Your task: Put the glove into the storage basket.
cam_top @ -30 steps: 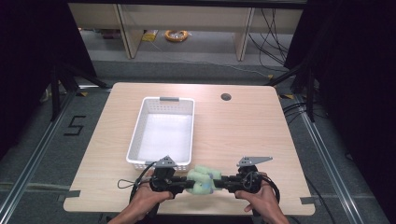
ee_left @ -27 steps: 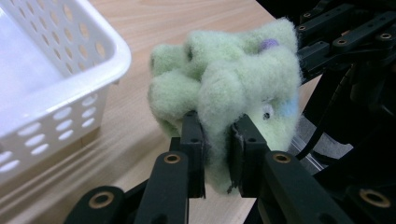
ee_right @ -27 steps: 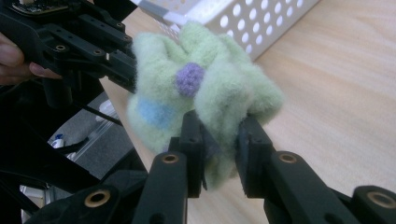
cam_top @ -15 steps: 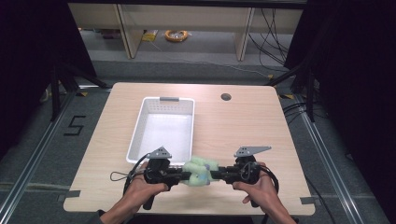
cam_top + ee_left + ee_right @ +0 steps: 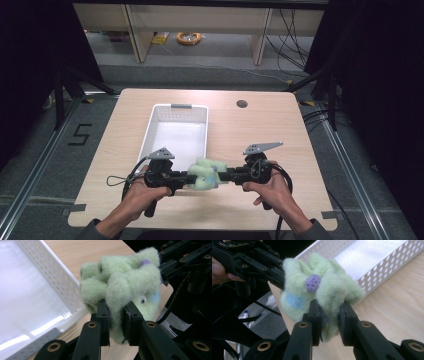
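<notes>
A fuzzy pale green fabric bundle (image 5: 204,174) with a purple dot and a blue patch hangs above the table's front edge, pinched from both sides. My left gripper (image 5: 189,180) is shut on its left end; its jaws squeeze the green fluff (image 5: 120,290) in the left gripper view. My right gripper (image 5: 220,176) is shut on the opposite end, and the right gripper view has the bundle (image 5: 319,287) bunched over its jaws. A white perforated basket (image 5: 150,131) stands just behind the bundle, with nothing inside.
The wooden table (image 5: 260,135) has a round cable hole (image 5: 242,104) at the back right. Black curtains and metal floor rails flank it. Shelving with a yellow cable coil (image 5: 188,37) stands behind. Bare wood lies right of the basket.
Both grippers, still holding the green bundle between them, have shifted slightly away from me and toward the basket's near end. The basket has not moved.
</notes>
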The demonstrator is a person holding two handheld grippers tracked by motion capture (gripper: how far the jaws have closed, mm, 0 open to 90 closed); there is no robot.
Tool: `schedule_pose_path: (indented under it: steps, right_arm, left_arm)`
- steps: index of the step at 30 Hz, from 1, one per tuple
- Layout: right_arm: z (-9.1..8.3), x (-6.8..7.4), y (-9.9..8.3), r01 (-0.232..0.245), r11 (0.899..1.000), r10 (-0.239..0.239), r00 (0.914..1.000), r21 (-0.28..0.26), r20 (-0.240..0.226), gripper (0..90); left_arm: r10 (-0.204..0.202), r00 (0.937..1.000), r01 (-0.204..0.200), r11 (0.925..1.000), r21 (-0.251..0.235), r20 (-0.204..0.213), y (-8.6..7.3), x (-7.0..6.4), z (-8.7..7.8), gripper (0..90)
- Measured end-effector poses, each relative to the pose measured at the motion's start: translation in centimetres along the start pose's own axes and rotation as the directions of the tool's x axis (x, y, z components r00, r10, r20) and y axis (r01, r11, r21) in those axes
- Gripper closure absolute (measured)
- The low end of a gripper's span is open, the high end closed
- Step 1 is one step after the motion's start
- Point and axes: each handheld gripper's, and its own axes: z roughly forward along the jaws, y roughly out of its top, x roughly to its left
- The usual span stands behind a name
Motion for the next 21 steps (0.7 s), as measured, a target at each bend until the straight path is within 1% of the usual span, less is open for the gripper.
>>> schedule_pose_path:
  steps: [1,2,3,4,5,6,7,8,9,10,11,12,13,14,15,16,17,18,19,20,21]
  right_arm:
    - [0.0,0.0,0.0,0.0,1.0,0.0,1.0,0.0,0.0,75.3]
    - [0.1,0.2,0.3,-0.017,1.0,0.017,0.9998,0.007,-0.007,75.3]
    - [0.2,0.2,0.9,0.009,1.0,-0.009,1.0,0.006,0.004,75.3]
    - [0.4,0.3,1.5,0.023,1.0,-0.023,0.9996,0.01,0.013,75.3]
    - [0.5,0.5,1.8,0.007,1.0,-0.007,0.9999,0.018,0.007,75.3]
    - [0.7,0.5,2.3,0.015,1.0,-0.016,0.9998,0.023,0.008,75.3]
    - [0.7,0.5,2.3,0.015,1.0,-0.016,0.9998,0.023,0.008,75.3]
    - [1.1,0.7,3.1,0.014,0.999,-0.014,0.9999,0.032,0.006,75.3]
    - [1.4,0.8,3.5,0.024,0.999,-0.024,0.9997,0.032,0.007,75.3]
    - [1.6,0.8,3.8,0.032,0.999,-0.033,0.9994,0.033,0.008,75.3]
    - [1.6,0.8,3.8,0.032,0.999,-0.033,0.9994,0.033,0.008,75.3]
    - [2.5,1.0,4.8,0.044,0.998,-0.044,0.9989,0.044,0.012,75.4]
    - [2.5,1.0,4.8,0.044,0.998,-0.044,0.9989,0.044,0.012,75.4]
    - [3.2,1.1,5.4,0.047,0.997,-0.048,0.9988,0.054,0.012,75.3]
    - [3.2,1.1,5.4,0.047,0.997,-0.048,0.9988,0.054,0.012,75.3]
    - [4.0,1.2,6.1,0.039,0.997,-0.04,0.9991,0.065,0.011,75.3]
    - [4.0,1.2,6.1,0.039,0.997,-0.04,0.9991,0.065,0.011,75.3]
    - [4.9,1.2,6.7,0.044,0.996,-0.045,0.9989,0.075,0.01,75.3]
    - [4.9,1.2,6.7,0.044,0.996,-0.045,0.9989,0.075,0.01,75.3]
    - [5.7,1.2,7.0,0.039,0.996,-0.04,0.9992,0.085,0.008,75.3]
    - [5.7,1.2,7.0,0.039,0.996,-0.04,0.9992,0.085,0.008,75.3]
  left_arm:
    - [0.0,1.0,0.0,1.0,0.0,0.0,0.0,0.0,0.0,76.8]
    - [-0.004,1.0,0.004,1.0,-0.007,-0.009,0.2,0.2,-0.3,76.8]
    - [-0.004,1.0,0.004,1.0,-0.003,-0.008,0.3,0.3,-0.4,76.7]
    - [-0.004,0.9998,0.004,1.0,-0.002,-0.021,0.6,0.5,-0.8,76.7]
    - [-0.004,0.9998,0.004,1.0,-0.002,-0.021,0.6,0.5,-0.8,76.7]
    - [-0.017,0.9994,0.016,0.9998,-0.01,-0.031,0.8,0.8,-1.2,76.7]
    - [-0.017,0.9994,0.016,0.9998,-0.01,-0.031,0.8,0.8,-1.2,76.7]
    - [-0.02,0.9989,0.02,0.9998,-0.009,-0.041,1.2,1.3,-1.9,76.7]
    - [-0.02,0.9989,0.02,0.9998,-0.009,-0.041,1.2,1.3,-1.9,76.6]
    - [-0.026,0.9983,0.025,0.9997,-0.008,-0.052,1.4,1.9,-2.5,76.7]
    - [-0.026,0.9983,0.025,0.9997,-0.008,-0.052,1.4,1.9,-2.5,76.6]
    - [-0.036,0.9971,0.035,0.9993,-0.013,-0.067,1.5,2.3,-2.9,76.7]
    - [-0.036,0.9971,0.035,0.9993,-0.013,-0.067,1.5,2.3,-2.9,76.7]
    - [-0.04,0.9964,0.04,0.9992,-0.009,-0.075,1.6,2.9,-3.5,76.7]
    - [-0.04,0.9964,0.04,0.9992,-0.009,-0.075,1.6,2.9,-3.5,76.7]
    - [-0.054,0.994,0.053,0.9985,-0.013,-0.095,1.6,3.5,-3.9,76.6]
    - [-0.054,0.994,0.053,0.9985,-0.013,-0.095,1.6,3.5,-3.9,76.6]
    - [-0.058,0.9928,0.058,0.9983,-0.008,-0.105,1.6,3.9,-4.2,76.7]
    - [-0.06,0.9918,0.06,0.9982,-0.004,-0.113,1.5,4.2,-4.3,76.7]
    - [-0.07,0.9909,0.07,0.9975,-0.003,-0.115,1.5,4.5,-4.4,76.7]
    - [-0.075,0.9905,0.075,0.9972,0.001,-0.116,1.5,4.8,-4.5,76.7]
